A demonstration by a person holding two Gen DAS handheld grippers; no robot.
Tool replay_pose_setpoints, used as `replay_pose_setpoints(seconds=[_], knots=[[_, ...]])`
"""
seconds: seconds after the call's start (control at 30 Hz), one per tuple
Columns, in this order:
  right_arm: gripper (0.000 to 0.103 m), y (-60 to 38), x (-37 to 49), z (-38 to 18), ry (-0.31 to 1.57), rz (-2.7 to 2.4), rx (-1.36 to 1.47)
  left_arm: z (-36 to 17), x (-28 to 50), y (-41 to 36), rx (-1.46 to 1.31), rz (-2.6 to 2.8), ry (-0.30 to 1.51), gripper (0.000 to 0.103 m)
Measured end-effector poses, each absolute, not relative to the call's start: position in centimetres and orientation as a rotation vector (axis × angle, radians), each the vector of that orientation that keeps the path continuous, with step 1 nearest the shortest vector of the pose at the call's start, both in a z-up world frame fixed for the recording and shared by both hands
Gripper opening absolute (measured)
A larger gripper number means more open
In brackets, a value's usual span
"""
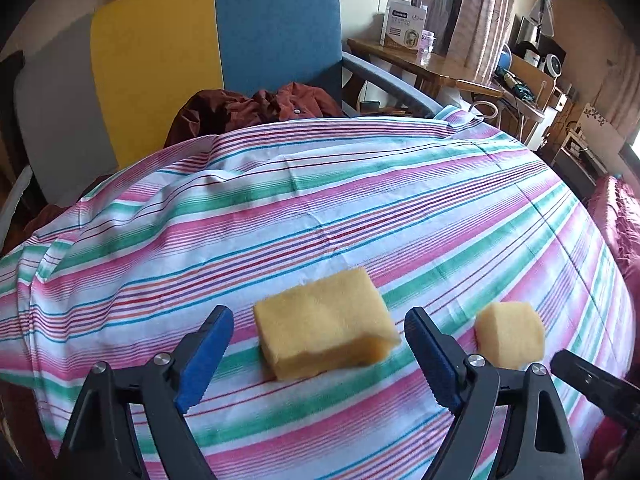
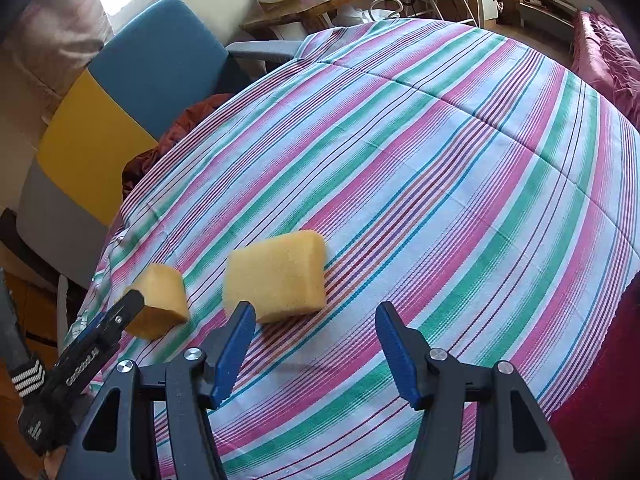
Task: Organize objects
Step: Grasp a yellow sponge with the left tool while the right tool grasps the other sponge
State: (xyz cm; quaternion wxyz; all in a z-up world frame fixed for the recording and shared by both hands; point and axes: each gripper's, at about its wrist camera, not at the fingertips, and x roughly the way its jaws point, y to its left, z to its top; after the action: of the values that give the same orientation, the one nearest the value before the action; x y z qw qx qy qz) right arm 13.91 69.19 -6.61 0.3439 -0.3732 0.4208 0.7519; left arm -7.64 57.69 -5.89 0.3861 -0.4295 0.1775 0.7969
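Note:
Two yellow sponges lie apart on the striped tablecloth [image 1: 360, 208]. In the left wrist view one sponge [image 1: 326, 324] lies just ahead between the fingers of my open left gripper [image 1: 320, 354], and the other sponge [image 1: 510, 334] lies to its right. In the right wrist view my right gripper [image 2: 316, 344] is open and empty; the nearer sponge [image 2: 278, 276] lies just ahead of its left finger. The other sponge [image 2: 162, 300] lies further left, with a finger of the left gripper [image 2: 120, 314] in front of it.
A chair with a blue, yellow and grey back [image 1: 200, 48] stands behind the table, with a red-brown garment [image 1: 256, 108] on its seat. A wooden desk with a box [image 1: 404, 20] stands at the back right. A pink blanket [image 2: 604, 52] lies beyond the table's right edge.

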Motion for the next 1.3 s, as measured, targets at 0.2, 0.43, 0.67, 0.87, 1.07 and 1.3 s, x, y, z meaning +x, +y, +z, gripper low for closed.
replay_pose_setpoints(seconds=[0.2, 0.43, 0.67, 0.87, 1.07, 1.3], knots=[[0.063, 69.7, 14.2, -7.1, 1.097, 1.923, -0.974, -8.0, -8.8, 57.2, -1.143, 1.994, 0.387, 0.071], [0.065, 69.3, 13.1, -7.1, 1.055, 1.964, -1.012, -7.1, -7.6, 51.1, -1.136, 2.0, 0.34, 0.069], [0.083, 68.0, 10.7, -6.8, 0.862, 2.017, -1.085, -6.0, -4.8, 44.3, -1.117, 2.039, 0.325, 0.07], [0.084, 68.5, 9.9, -7.2, 0.798, 2.022, -1.125, -4.9, -2.9, 40.1, -1.104, 2.053, 0.288, 0.07], [0.089, 68.5, 7.8, -7.2, 0.745, 2.01, -1.172, -2.8, -1.7, 36.8, -1.064, 2.064, 0.264, 0.071], [0.063, 69.3, 5.7, -9.5, 0.652, 1.994, -1.225, -1.2, -1.2, 33.4, -1.044, 2.103, 0.216, 0.071]])
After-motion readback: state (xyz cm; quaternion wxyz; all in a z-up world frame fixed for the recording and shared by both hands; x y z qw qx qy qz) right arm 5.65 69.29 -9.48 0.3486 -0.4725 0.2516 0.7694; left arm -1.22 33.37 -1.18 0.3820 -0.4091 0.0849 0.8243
